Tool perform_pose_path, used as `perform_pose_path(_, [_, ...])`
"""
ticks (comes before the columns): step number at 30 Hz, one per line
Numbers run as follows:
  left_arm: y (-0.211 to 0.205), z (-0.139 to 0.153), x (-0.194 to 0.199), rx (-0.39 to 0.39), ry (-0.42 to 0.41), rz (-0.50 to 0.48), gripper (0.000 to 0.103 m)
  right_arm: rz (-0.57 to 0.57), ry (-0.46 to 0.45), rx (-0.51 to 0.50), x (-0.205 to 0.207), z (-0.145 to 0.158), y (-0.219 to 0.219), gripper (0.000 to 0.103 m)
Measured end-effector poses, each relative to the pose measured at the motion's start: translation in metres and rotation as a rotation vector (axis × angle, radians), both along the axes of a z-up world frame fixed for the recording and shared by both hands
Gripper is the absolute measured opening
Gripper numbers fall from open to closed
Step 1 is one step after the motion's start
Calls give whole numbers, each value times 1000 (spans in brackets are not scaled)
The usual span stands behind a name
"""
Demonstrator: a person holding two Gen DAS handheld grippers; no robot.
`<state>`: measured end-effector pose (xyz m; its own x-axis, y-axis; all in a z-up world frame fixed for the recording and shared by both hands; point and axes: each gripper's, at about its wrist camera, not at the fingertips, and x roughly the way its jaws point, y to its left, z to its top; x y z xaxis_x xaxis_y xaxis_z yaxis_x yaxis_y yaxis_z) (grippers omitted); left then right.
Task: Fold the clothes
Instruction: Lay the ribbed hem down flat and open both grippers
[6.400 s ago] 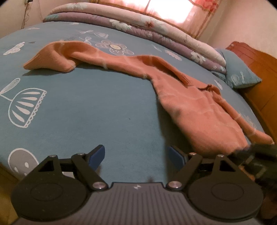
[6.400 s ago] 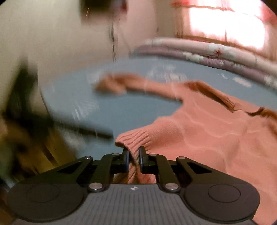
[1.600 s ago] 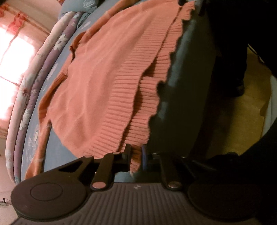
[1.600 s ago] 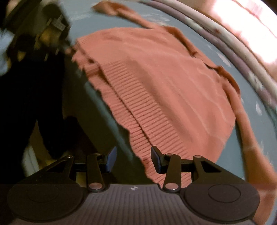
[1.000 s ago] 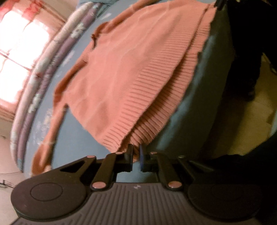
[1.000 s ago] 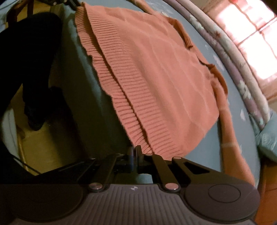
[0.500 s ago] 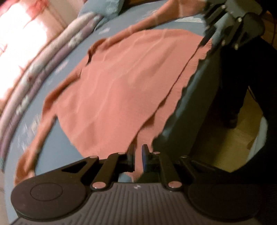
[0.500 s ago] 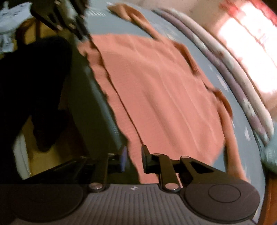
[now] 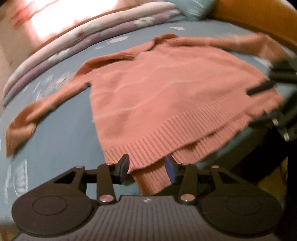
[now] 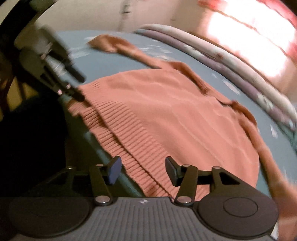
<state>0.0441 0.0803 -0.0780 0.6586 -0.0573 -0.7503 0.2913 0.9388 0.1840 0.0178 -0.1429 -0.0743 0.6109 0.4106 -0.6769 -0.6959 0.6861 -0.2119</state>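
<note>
A salmon-pink knitted sweater [image 9: 167, 89] [image 10: 176, 120] lies spread flat on the blue bed sheet [image 9: 61, 140], its ribbed hem hanging over the near bed edge and both sleeves stretched out sideways. My left gripper [image 9: 146, 166] is at the hem's left corner, jaws opening; the rib lies between the pads but they stand off it. At the hem's other corner my right gripper [image 10: 143, 167] is likewise opening, hem loose between its pads. Each gripper shows blurred at the other view's edge: the right gripper [image 9: 274, 87] and the left gripper [image 10: 61, 74].
Rolled floral quilts [image 9: 83, 42] [image 10: 232, 61] lie along the far side of the bed under a bright curtained window. A blue pillow [image 9: 196, 9] and an orange wooden headboard [image 9: 259, 18] stand at the right. A person's dark clothing [image 10: 33, 139] and the floor lie below the bed edge.
Both grippers were shut on the hem corners a second ago; now their jaws have parted and let the hem go. Both views rolled toward level and pulled back slightly.
</note>
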Motion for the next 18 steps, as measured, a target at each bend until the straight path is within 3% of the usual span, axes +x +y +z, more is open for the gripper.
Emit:
perform_pose_path(3, [2, 3, 2, -90, -22, 65, 65, -108, 42, 83, 4, 1, -15, 67])
perform_pose_path(7, [3, 7, 0, -202, -35, 110, 70, -249, 93, 165, 9, 2, -38, 69])
perform_pose_path(14, [-10, 7, -4, -262, -26, 162, 76, -431, 130, 234, 7, -3, -63, 71])
perform_pose_path(18, [-22, 8, -4, -226, -10, 150, 76, -471, 116, 249, 4, 2, -69, 71])
